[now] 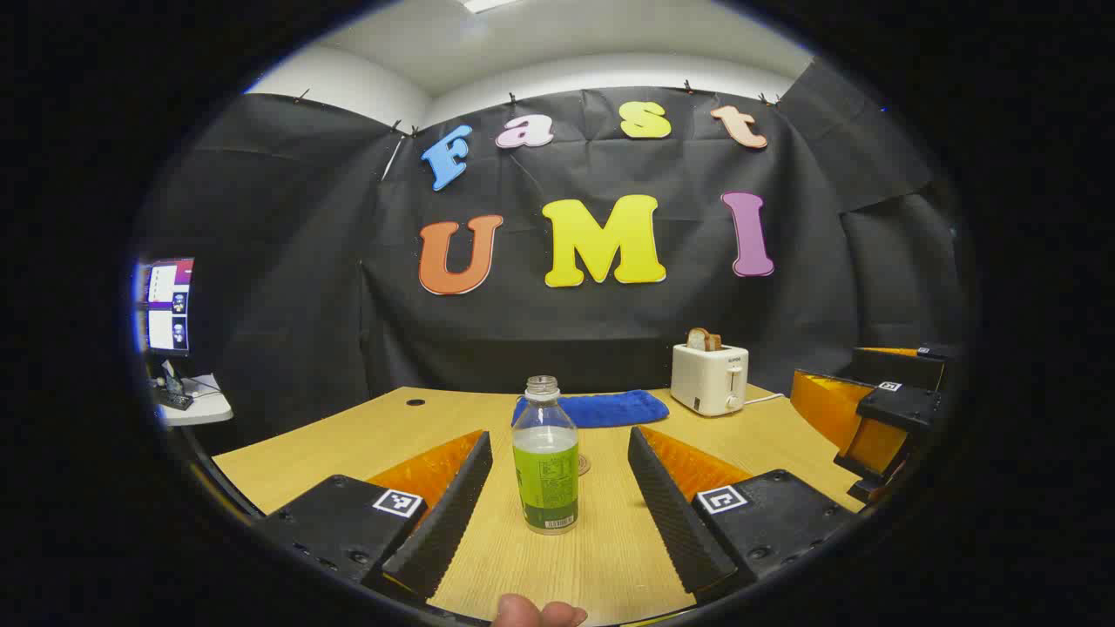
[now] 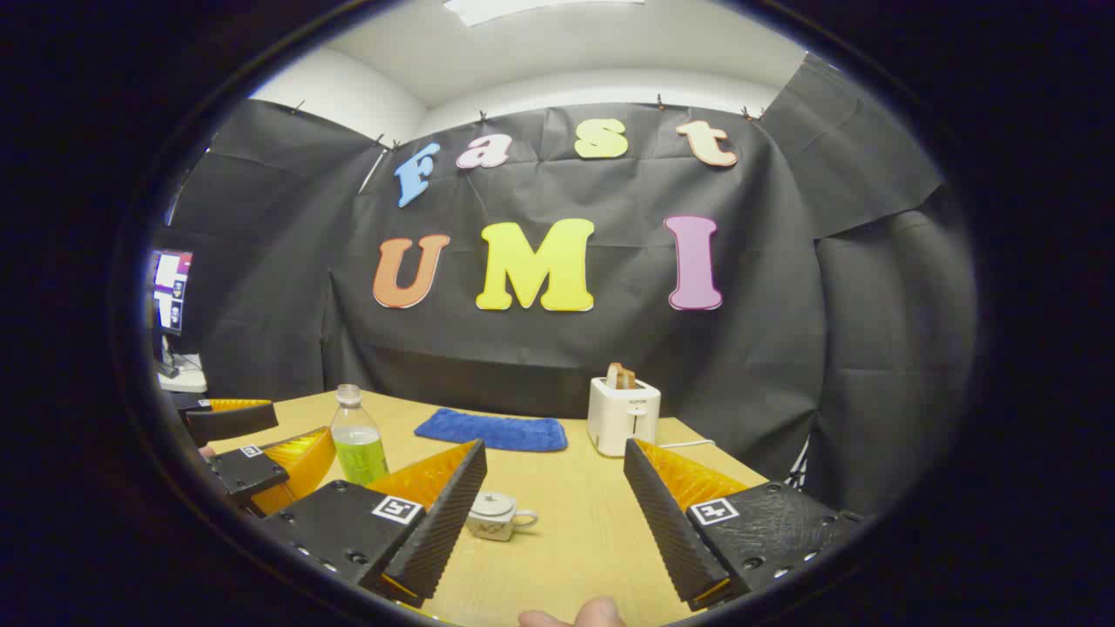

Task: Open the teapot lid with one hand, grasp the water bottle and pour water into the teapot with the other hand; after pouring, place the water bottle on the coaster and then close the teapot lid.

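Observation:
An uncapped clear water bottle (image 1: 545,461) with a green label stands upright on the wooden table (image 1: 383,435). My left gripper (image 1: 558,434) is open, and the bottle sits in the gap between its fingers, touching neither. A small round coaster (image 1: 584,464) peeks out just behind the bottle. In the right gripper view a small white teapot (image 2: 494,515) with its lid on rests near my right gripper's (image 2: 554,444) left finger. That gripper is open and holds nothing. The bottle (image 2: 357,440) and left gripper (image 2: 300,427) appear at the left there.
A blue cloth (image 1: 592,407) lies at the back of the table, with a white toaster (image 1: 710,379) holding bread to its right. My right gripper (image 1: 836,374) shows at the right edge. A monitor (image 1: 170,305) stands off the table's left side.

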